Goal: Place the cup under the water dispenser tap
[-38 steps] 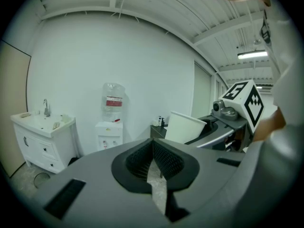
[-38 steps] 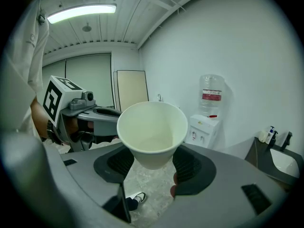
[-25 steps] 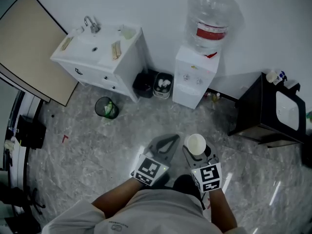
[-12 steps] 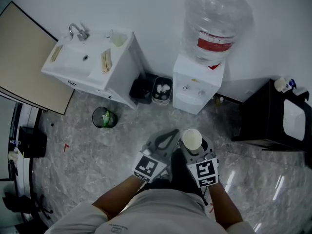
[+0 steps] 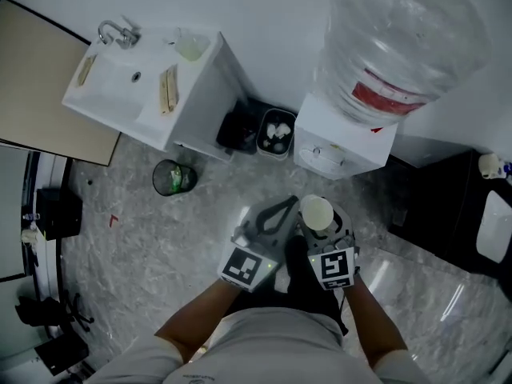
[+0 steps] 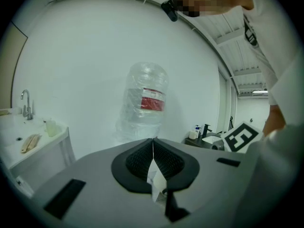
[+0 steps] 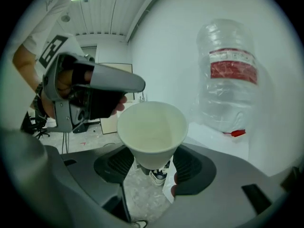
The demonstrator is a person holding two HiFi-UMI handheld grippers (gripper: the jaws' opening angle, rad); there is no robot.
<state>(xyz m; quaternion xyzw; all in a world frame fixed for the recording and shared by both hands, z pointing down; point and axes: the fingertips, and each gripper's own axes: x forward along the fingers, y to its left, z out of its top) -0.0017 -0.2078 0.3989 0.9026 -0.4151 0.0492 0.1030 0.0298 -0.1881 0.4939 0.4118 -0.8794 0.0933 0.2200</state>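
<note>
We hold a plain white paper cup, empty and upright, clamped near its base between our right gripper's wide-set jaws, short of the water dispenser. Our left gripper is closed, holding nothing.

In your head view the top edge cuts off the water bottle, and the taps on the dispenser are too small to tell apart. The black cabinet runs off the right edge. In your left gripper view the left gripper hides everything of the dispenser below the bottle. In your right gripper view the body of the right gripper covers the dispenser's front, taps included.
</note>
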